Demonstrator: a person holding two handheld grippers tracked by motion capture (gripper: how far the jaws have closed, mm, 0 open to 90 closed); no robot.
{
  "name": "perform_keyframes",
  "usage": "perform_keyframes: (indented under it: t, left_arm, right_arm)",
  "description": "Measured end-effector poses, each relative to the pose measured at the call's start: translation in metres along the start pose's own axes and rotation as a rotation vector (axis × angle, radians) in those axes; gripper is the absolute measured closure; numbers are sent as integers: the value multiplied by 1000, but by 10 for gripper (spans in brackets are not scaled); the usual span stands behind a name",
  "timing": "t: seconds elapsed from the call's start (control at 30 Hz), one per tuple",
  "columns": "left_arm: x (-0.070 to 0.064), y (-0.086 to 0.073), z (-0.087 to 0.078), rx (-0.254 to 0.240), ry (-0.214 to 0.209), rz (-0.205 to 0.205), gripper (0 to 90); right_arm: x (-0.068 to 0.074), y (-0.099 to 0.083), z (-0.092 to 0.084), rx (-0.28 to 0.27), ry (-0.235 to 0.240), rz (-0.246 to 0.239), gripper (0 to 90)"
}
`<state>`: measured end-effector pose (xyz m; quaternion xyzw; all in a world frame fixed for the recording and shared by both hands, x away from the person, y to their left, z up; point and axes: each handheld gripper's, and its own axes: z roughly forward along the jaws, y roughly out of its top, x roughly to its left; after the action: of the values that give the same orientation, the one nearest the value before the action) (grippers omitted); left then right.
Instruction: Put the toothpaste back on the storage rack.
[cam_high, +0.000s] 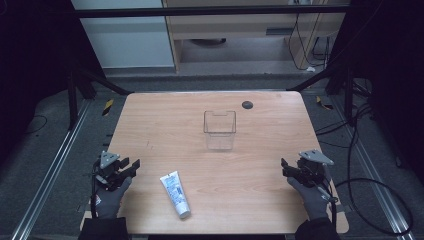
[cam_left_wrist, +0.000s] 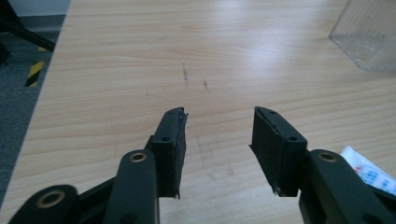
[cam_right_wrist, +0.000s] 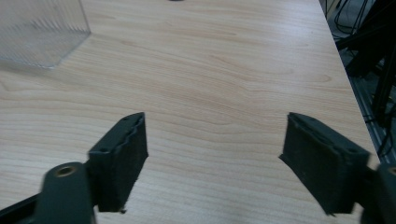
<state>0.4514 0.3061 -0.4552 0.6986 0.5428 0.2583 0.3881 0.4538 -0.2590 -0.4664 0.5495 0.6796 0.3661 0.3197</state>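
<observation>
A white tube (cam_high: 175, 194) with blue print lies flat on the wooden table (cam_high: 165, 120), near the front edge, cap end toward me. Its corner shows at the right edge of the left gripper view as the tube (cam_left_wrist: 369, 173). A clear plastic box (cam_high: 219, 130) stands upright at the table's middle; the box (cam_left_wrist: 369, 32) and the box (cam_right_wrist: 39, 32) appear in both gripper views. My left gripper (cam_high: 131, 166) rests at the front left, open and empty (cam_left_wrist: 219, 135). My right gripper (cam_high: 285, 167) sits at the front right, open wide with nothing between its jaws (cam_right_wrist: 217, 154).
A small dark round grommet (cam_high: 247, 104) sits near the table's far edge. Cables (cam_high: 370, 190) trail on the floor to the right. Metal frame bars and rails run along both sides. Faint dark scuff marks (cam_left_wrist: 186, 74) lie ahead of the left gripper.
</observation>
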Motion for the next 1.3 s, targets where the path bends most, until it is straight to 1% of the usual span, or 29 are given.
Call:
perform_keyframes:
  t: [0.03,0.07,0.1,0.13,0.2,0.23,0.27,0.33,0.37,0.43,0.47,0.5,0.53,0.57,0.6,0.63,0.67,0.7,0.77,0.8,0.83,0.87,0.9,0.93,1.0,1.07,1.3]
  left_arm:
    - [-1,-1,0,19,-6,6,549]
    - [-3,-3,-1,25,-15,6,551]
    - [-3,-3,-1,25,-15,6,562]
    - [-7,-6,-2,42,-32,11,571]
    - [-11,-8,-5,52,-43,18,597]
    - [-11,-8,-5,52,-43,18,614]
    - [-15,-10,-7,66,-57,23,629]
    - [-17,-11,-8,73,-63,23,661]
    - [-21,-13,-9,86,-77,37,678]
    - [-23,-14,-9,91,-81,44,692]
    - [-26,-15,-10,100,-94,50,728]
    - [-26,-15,-10,100,-94,50,745]
    - [-29,-16,-9,116,-103,60,762]
    - [-29,-16,-9,116,-103,60,775]
    - [-30,-17,-8,126,-107,63,775]
    - [-32,-17,-8,141,-121,66,808]
    - [-32,-17,-8,141,-121,66,826]
    - [-35,-18,-7,152,-138,73,845]
    - [-39,-19,-6,172,-156,84,869]
    - [-39,-19,-6,172,-156,84,882]
    - [-44,-20,-4,189,-171,96,889]
    - [-44,-20,-4,189,-171,96,891]
    - [-46,-20,-3,197,-179,103,892]
    - [-51,-20,-1,211,-192,121,893]
    - [-53,-21,0,217,-194,126,893]
    - [-59,-22,4,238,-207,134,894]
    - [-65,-22,11,256,-222,134,893]
  right_arm:
    - [1,-1,-2,-7,17,-5,319]
    - [2,-2,-4,-10,25,-8,350]
    - [2,-2,-4,-10,25,-8,350]
    - [4,-4,-6,-24,46,-19,406]
    - [7,-5,-7,-28,63,-22,445]
    - [7,-6,-8,-26,75,-31,461]
    - [9,-6,-9,-26,82,-35,470]
    - [12,-7,-9,-21,83,-47,483]
    - [13,-7,-9,-19,81,-53,493]
    - [14,-7,-9,-12,85,-56,500]
    - [15,-6,-9,-8,90,-57,517]
    - [15,-6,-9,-8,90,-57,517]
    - [17,-6,-8,10,110,-63,517]
    - [18,-7,-8,18,111,-64,516]
    - [18,-7,-8,18,111,-64,516]
    - [20,-8,-6,29,107,-91,517]
    - [21,-8,-6,29,107,-98,517]
    - [21,-7,-6,30,111,-90,517]
    - [22,-7,-7,25,106,-91,515]
    - [22,-7,-7,25,106,-91,515]
    - [21,-7,-7,25,102,-95,512]
    - [21,-8,-7,24,100,-94,509]
    - [21,-8,-7,25,99,-95,504]
    - [21,-8,-7,28,96,-94,497]
    - [21,-8,-7,29,95,-93,486]
    - [21,-9,-5,35,88,-94,452]
    - [21,-10,-2,36,80,-102,407]
